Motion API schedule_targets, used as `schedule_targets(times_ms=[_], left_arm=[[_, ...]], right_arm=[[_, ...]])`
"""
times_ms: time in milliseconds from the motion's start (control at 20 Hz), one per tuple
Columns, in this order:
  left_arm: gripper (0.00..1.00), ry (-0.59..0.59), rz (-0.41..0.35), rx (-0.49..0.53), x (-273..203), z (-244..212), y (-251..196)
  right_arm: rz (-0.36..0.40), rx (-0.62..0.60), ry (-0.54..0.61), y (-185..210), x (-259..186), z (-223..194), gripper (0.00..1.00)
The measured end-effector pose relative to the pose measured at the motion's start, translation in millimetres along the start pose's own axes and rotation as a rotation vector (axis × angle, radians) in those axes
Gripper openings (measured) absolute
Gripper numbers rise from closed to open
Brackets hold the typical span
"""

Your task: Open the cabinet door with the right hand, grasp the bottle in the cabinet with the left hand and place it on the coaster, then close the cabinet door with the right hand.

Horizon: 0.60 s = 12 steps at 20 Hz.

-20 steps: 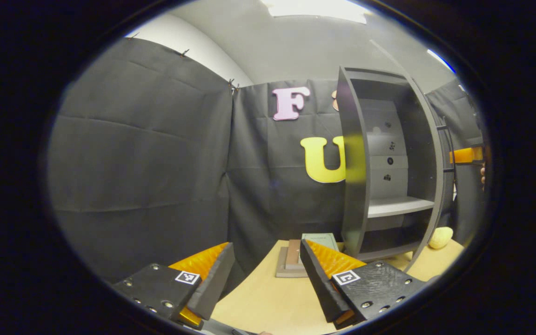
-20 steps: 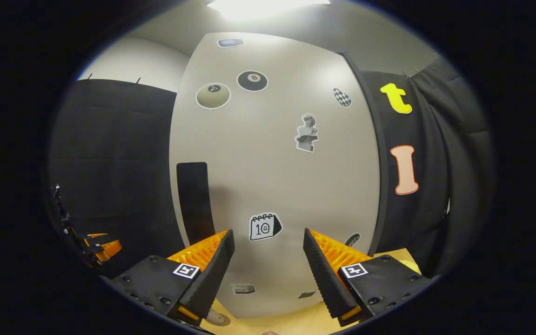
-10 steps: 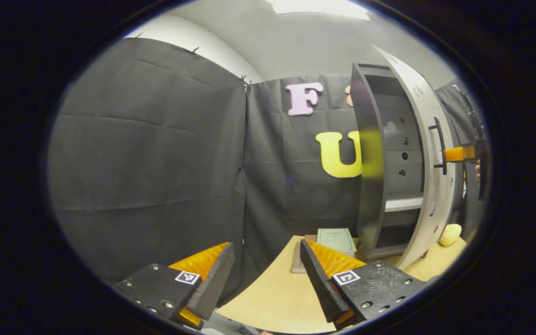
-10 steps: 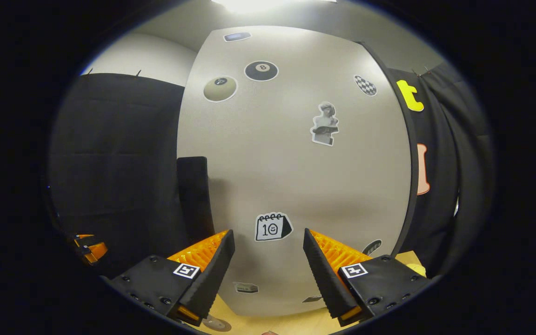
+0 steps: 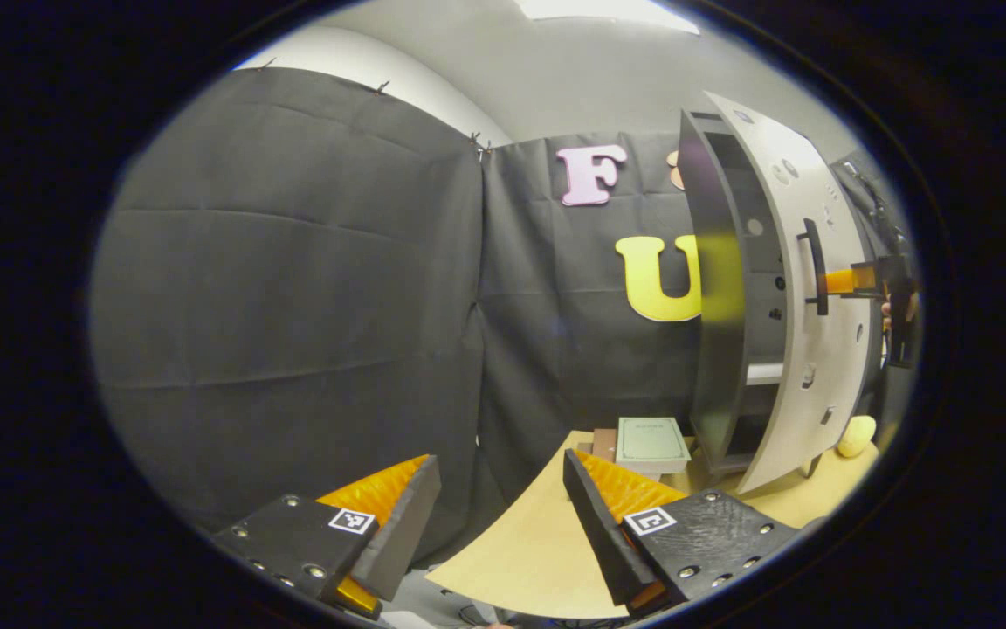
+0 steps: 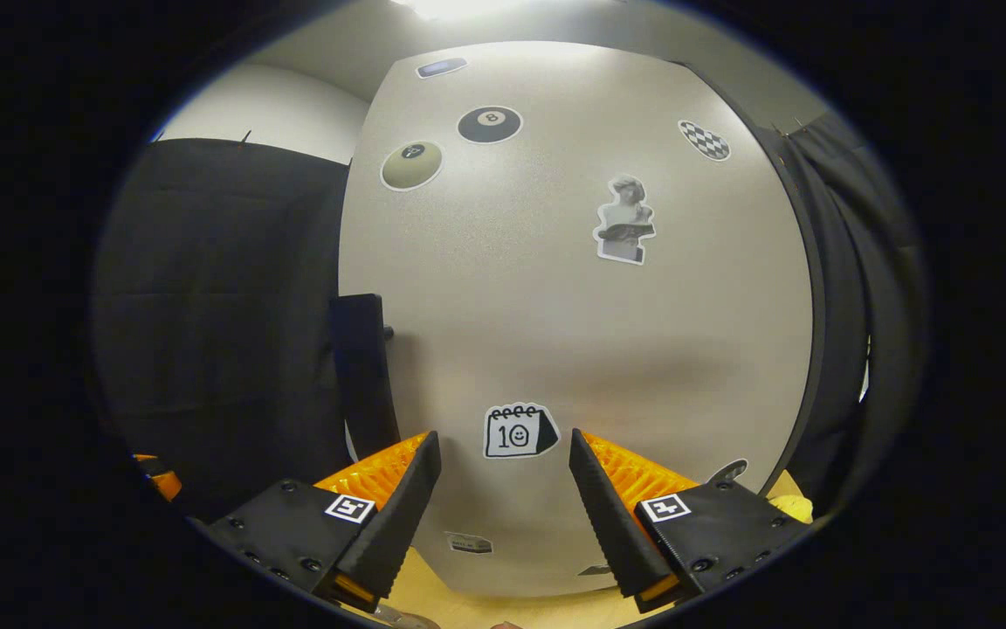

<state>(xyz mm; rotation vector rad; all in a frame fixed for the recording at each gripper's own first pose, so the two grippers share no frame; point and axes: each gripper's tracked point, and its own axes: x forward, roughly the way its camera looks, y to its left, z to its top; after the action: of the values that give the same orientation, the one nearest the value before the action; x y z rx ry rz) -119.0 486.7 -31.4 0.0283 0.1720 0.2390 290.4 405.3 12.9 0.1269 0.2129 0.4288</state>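
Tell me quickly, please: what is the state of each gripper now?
Left gripper: open, holding nothing.
Right gripper: open, holding nothing, close in front of the light grey cabinet door with stickers.

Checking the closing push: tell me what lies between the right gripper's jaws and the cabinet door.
Nothing: in the right gripper view the right gripper faces the cabinet door directly, its open jaws framing a calendar sticker.

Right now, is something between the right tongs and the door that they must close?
Nothing visible. In the right gripper view the open right tongs face the door directly, with its handle to their left. In the left gripper view the door is nearly shut against the cabinet.
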Motion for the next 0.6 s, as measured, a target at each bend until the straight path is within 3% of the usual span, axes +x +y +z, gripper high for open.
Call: schedule_targets(times_ms=[300,400,600], left_arm=[[0.85,0.009,0.017,-0.003,-1.5,-5.6,11.6],[0.85,0.011,0.016,-0.007,-0.6,-5.7,11.6],[0.86,-0.004,0.006,-0.011,3.0,6.0,0.8]], right_arm=[[-0.032,0.046,-0.011,-2.9,19.1,-3.7,0.95],[-0.047,0.024,-0.018,-2.8,19.3,-4.6,0.91],[-0.049,-0.013,-0.008,0.8,16.4,-6.2,0.95]])
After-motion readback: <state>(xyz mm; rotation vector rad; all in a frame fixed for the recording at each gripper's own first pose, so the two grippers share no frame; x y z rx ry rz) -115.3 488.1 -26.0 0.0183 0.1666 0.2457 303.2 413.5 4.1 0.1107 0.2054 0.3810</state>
